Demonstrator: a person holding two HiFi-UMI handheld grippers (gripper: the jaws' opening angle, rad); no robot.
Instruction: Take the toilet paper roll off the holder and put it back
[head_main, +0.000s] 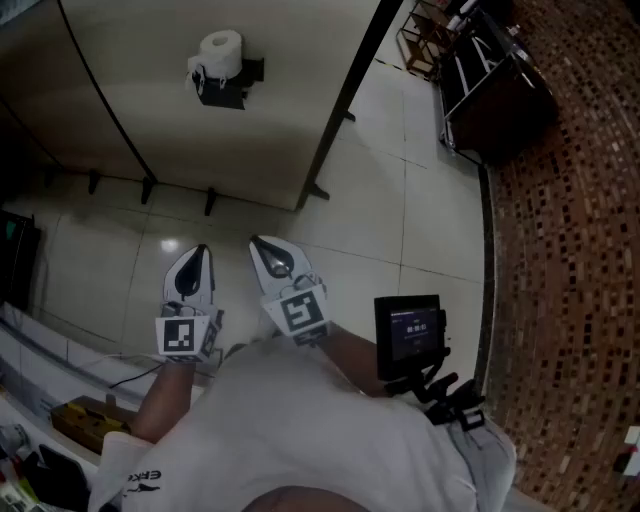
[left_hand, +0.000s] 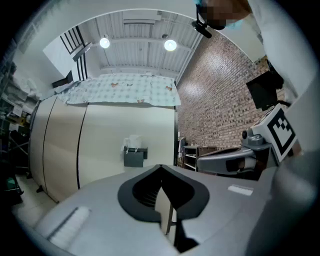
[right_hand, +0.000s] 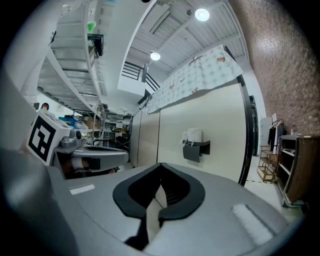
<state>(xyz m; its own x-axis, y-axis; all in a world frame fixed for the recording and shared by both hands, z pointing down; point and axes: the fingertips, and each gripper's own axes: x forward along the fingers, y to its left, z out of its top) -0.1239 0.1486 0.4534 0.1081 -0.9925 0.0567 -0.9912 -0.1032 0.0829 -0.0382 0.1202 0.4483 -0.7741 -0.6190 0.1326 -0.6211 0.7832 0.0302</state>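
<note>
A white toilet paper roll (head_main: 221, 52) stands in a dark holder (head_main: 226, 88) fixed to the beige partition wall, well ahead of both grippers. The roll (left_hand: 132, 142) and holder (left_hand: 135, 157) also show small in the left gripper view, and the roll (right_hand: 193, 135) on its holder (right_hand: 195, 150) in the right gripper view. My left gripper (head_main: 195, 252) and right gripper (head_main: 262, 245) are held side by side, pointing level at the wall. Each has its jaws shut with nothing between them.
A dark post (head_main: 345, 100) marks the partition's right edge. The floor is pale tile (head_main: 390, 190). A brick wall (head_main: 570, 250) runs along the right, with a dark cabinet (head_main: 495, 85) against it. A small screen (head_main: 408, 330) is mounted by my right arm. Shelves with clutter stand at left (right_hand: 95, 120).
</note>
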